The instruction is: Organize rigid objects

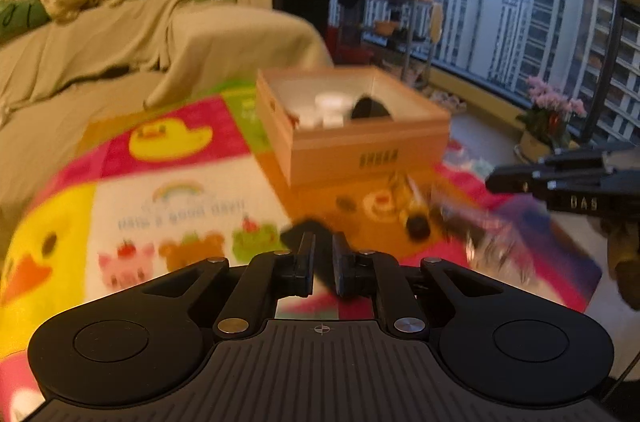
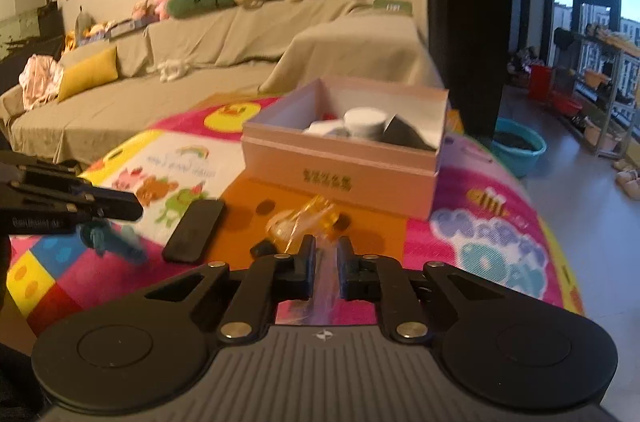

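With right claw [image 2: 324, 246] pinched on clear wrapper [image 2: 320, 262] and left claw [image 1: 323, 246] shut empty, lift slowly toward pink box [image 2: 340, 166], avoiding snags.

Your play mat [image 2: 480, 222] is the loudest thing here: hot pink, yellow, white, orange and blue panels, printed with yellow ducks, a rainbow, a pink pig, a brown bear and a green frog, plus pale blue bubble letters toward its right edge. On its orange panel stands your box [image 2: 340, 174], pale pink outside with small dark gold lettering on the front wall and white inside. In it you have a white round piece [image 2: 364, 120] and a black one [image 2: 404, 134]. In front of the box lie a flat black slab [image 2: 195, 230] and a clear, amber-yellow wrapped thing [image 2: 316, 218]. Both grippers [image 1: 323, 254] [image 2: 324, 254] are matte black. The sofa cover [image 2: 224, 62] behind is plain beige, with one mustard cushion [image 2: 88, 72].
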